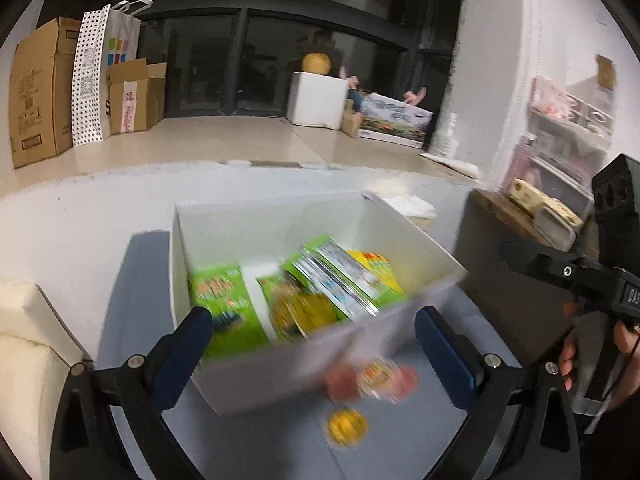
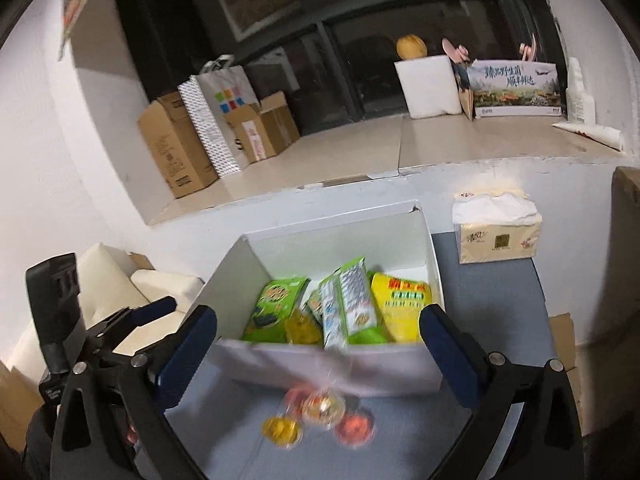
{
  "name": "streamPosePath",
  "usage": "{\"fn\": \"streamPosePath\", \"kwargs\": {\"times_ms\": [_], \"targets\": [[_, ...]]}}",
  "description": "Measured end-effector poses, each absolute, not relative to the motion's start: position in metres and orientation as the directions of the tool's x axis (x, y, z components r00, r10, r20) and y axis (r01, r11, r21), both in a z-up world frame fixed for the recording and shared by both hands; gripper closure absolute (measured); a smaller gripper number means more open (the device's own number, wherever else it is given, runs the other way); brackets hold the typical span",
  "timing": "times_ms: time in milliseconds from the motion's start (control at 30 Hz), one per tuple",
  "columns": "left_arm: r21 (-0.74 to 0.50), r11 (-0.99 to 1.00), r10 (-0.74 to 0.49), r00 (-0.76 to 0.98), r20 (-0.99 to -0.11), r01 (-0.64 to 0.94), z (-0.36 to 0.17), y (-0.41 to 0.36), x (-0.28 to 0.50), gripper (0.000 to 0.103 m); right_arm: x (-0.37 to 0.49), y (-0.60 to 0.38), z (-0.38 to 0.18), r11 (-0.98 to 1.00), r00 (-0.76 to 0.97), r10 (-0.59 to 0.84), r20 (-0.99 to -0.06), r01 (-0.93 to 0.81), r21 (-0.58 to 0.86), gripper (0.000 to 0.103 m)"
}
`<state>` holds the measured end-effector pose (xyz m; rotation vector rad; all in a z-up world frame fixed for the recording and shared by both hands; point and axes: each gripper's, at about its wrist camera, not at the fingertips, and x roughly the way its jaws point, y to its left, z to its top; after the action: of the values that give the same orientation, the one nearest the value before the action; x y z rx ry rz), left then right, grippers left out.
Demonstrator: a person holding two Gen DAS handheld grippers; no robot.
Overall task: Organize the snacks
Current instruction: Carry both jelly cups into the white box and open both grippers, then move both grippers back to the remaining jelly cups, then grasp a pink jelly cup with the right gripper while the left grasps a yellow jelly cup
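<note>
Box: one white cardboard box (image 2: 336, 364) on the grey table (image 2: 492, 292).
Packets inside: about five, green and yellow (image 2: 400, 304).
Jelly cups: four small round cups (image 2: 320, 408) on the table against the box front.
Left gripper (image 1: 312, 344): jaws wide apart, empty.
Right gripper (image 2: 316, 344): jaws wide apart, empty.

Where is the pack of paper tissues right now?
In the right wrist view, the cream tissue pack sits on the grey tabletop, just right of the white cardboard box, against the wall.

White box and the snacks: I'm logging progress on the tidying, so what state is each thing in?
White box: open-topped, holding snack packets.
Snack packets: inside, leaning.
Jelly cups: loose on the table, outside the box.
Tissue pack: opened.
Left gripper: open, empty.
Right gripper: open, empty.
</note>
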<state>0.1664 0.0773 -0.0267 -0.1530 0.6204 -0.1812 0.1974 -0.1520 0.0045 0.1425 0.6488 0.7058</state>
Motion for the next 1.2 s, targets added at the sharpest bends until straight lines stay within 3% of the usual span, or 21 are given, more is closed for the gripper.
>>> {"fn": "streamPosePath", "kwargs": {"times_ms": [300, 733, 800, 833, 867, 933, 1200], "targets": [[-0.266, 0.959, -0.245, 0.772, -0.587, 0.102, -0.069, 0.067, 0.092, 0.000, 0.137, -0.163, -0.061, 0.779, 0.550, 0.608, -0.573, -0.552, 0.297, 0.000], [-0.280, 0.955, -0.258, 0.740, -0.622, 0.097, -0.090, 0.061, 0.084, 0.000, 0.194, -0.122, -0.122, 0.774, 0.433, 0.484, -0.761, -0.618, 0.141, 0.000], [-0.280, 0.954, -0.263, 0.734, -0.626, 0.104, -0.092, 0.058, 0.084, 0.000, 0.204, -0.116, -0.129, 0.763, 0.413, 0.477, -0.776, -0.632, 0.134, 0.006], [-0.279, 0.955, -0.264, 0.732, -0.629, 0.104, -0.093, 0.057, 0.084, 0.000, 0.208, -0.113, -0.133, 0.758, 0.405, 0.469, -0.785, -0.640, 0.123, 0.019], [-0.277, 0.955, -0.262, 0.730, -0.631, 0.104, -0.094, 0.055, 0.085, 0.000, 0.212, -0.110, -0.137, 0.754, 0.392, 0.456, -0.799, -0.647, 0.113, 0.041], [-0.275, 0.956, -0.262, 0.724, -0.638, 0.103, -0.096, 0.054, 0.086, 0.000, 0.215, -0.106, -0.141, 0.738, 0.372, 0.458, -0.808, -0.665, 0.112, 0.063], [-0.265, 0.957, -0.269, 0.698, -0.663, 0.118, -0.108, 0.046, 0.096, 0.000, 0.204, -0.127, -0.132, 0.727, 0.366, 0.515, -0.775, -0.665, 0.169, 0.064]]}}
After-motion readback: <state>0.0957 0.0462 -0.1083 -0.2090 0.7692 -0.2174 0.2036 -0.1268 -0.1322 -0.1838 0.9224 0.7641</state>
